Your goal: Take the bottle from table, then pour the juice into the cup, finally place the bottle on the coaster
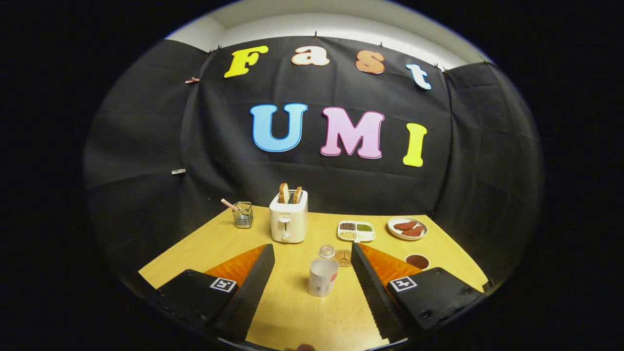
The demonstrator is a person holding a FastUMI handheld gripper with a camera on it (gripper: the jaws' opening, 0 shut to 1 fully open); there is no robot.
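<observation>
The jaws stand wide open above the near part of the wooden bench (292, 312), holding nothing; the gripper (312, 256) has one finger to the left and one to the right. Between the fingers, and touching neither, stands one paper cup (322, 277), upright and pale. Just beyond the cup, partly hidden by it, is one small clear bottle (326, 251) with a round top. Just right of the bottle lies one round brown coaster (343, 258), flat on the bench, near the tip of the right finger.

Farther off, one white toaster (288, 222) holds two slices of toast (290, 194) standing in its slots. Left of it sits one wire basket (243, 215) with a pink-tipped stick leaning out. Right of the toaster are one white divided tray (356, 231) with small heaps in its compartments, and one white plate (407, 228) bearing two reddish pieces. Near the right finger sits one small bowl (417, 262) with dark contents.
</observation>
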